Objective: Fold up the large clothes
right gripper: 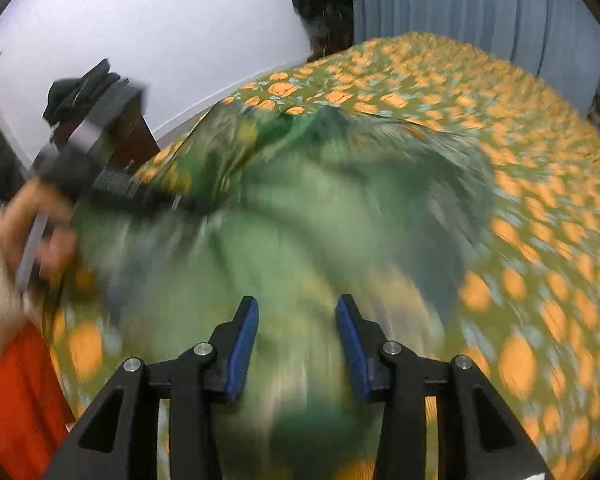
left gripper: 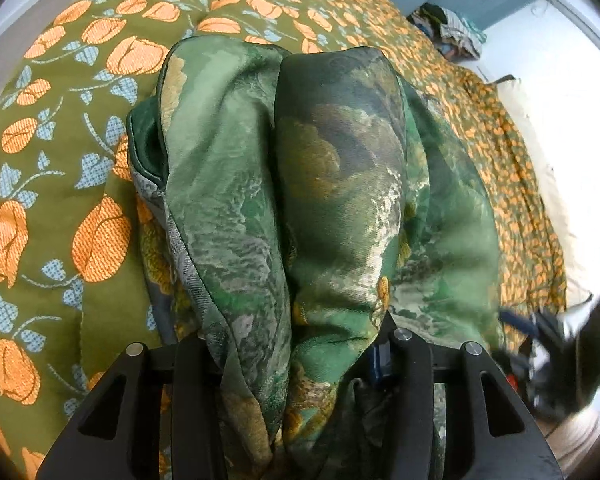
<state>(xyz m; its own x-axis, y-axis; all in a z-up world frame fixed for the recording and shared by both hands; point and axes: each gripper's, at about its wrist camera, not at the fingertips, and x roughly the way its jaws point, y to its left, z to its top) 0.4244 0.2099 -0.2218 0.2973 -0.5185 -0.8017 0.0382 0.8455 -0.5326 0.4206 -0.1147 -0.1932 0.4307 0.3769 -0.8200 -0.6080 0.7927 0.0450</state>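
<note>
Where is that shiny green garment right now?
The green garment is bunched on the flowered bedspread, gathered between the left hand-held gripper fingers; in the right wrist view it lies below the right hand-held gripper.

Both views are daylit and bright. In the left wrist view the green garment [left gripper: 300, 200] is sharp, while the floor [left gripper: 560, 128] at right is blown out white. The right wrist view is heavily motion-smeared across the bedspread [right gripper: 540, 240]. Fisheye bending curves the edges, and the corners fall to black.
</note>
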